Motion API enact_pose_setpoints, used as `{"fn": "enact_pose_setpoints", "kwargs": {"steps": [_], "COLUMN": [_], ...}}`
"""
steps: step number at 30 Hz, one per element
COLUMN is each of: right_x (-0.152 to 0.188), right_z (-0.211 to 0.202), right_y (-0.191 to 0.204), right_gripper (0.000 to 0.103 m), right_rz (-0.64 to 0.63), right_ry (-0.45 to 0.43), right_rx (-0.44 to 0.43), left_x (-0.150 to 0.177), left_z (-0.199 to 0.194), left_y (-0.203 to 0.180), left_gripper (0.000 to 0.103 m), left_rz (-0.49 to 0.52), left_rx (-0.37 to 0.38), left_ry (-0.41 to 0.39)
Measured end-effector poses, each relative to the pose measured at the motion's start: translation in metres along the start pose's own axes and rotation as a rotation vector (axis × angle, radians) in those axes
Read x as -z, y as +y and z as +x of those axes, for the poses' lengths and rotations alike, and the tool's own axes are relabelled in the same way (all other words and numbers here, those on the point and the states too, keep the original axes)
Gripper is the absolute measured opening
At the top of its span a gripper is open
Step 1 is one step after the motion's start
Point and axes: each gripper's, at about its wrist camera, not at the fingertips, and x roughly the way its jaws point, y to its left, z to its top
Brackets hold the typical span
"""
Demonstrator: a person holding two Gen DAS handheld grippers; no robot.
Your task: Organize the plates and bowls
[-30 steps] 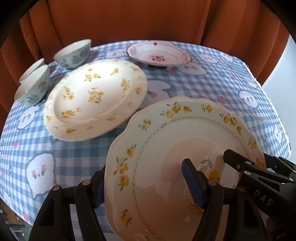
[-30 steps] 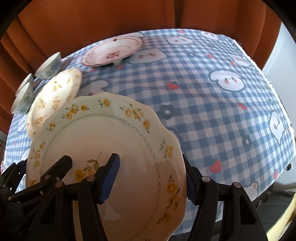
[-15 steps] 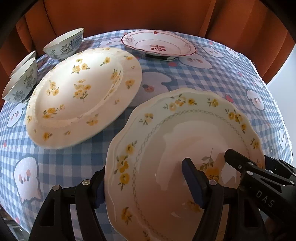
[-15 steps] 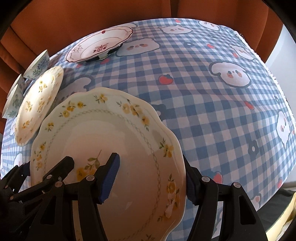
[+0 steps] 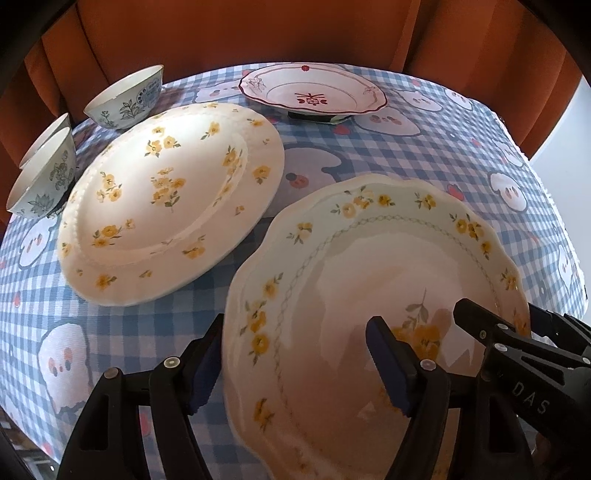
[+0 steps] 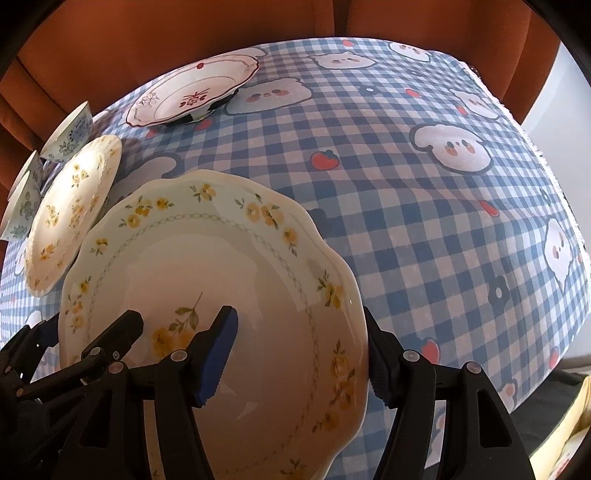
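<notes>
**Holding the wavy plate with two tongs**

Opening the left tongs (image 5: pixel 295 354) a little, with the near rim of the wavy plate (image 5: pixel 369 258) between the blue pads (image 5: pixel 388 369): one pad on top, the other touching the outside edge. Squeezing the same plate with the right tongs (image 6: pixel 299 350) from the other side, again with one pad on top and one at the edge. Holding that plate low over the blue checked tablecloth (image 6: pixel 406 221), at the near side of the table. Not able to tell whether touching the cloth or not.

Seeing the round plate (image 5: pixel 166 206) with little yellow flowers just beside, to the left, lying flat on the cloth. Seeing the pale bowls (image 5: pixel 44 177) with blue leaves past that plate, standing upright close together. Seeing the pink plate (image 5: pixel 314 92) with a red rim at the far side, sitting on something dark. Seeing the orange curtain (image 5: pixel 258 33) behind everything.
</notes>
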Motion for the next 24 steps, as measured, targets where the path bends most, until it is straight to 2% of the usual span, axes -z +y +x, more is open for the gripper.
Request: {"fn": "enact_pose_setpoints", "kwargs": {"steps": [4, 8, 19, 24], "right_x": [0.005, 0.008, 0.025, 0.03], "right_z": [-0.012, -0.029, -0.061, -0.071], "right_y": [0.002, 0.01, 0.064, 0.098], "right_gripper": [0.075, 0.083, 0.084, 0.084], "right_rz": [0.025, 0.036, 0.06, 0.065], "right_ry": [0.001, -0.034, -0.121, -0.157], "right_rx": [0.004, 0.034, 0.066, 0.055], "left_x": [0.002, 0.003, 0.009, 0.01], "left_z": [-0.019, -0.032, -0.06, -0.071], "left_y": [0.007, 0.019, 0.075, 0.109], "left_gripper": [0.08, 0.085, 0.088, 0.088], "left_rz": [0.021, 0.032, 0.059, 0.056], "left_rx": [-0.006, -0.007, 0.016, -0.001], "left_ry": [-0.019, -0.055, -0.101, -0.116]}}
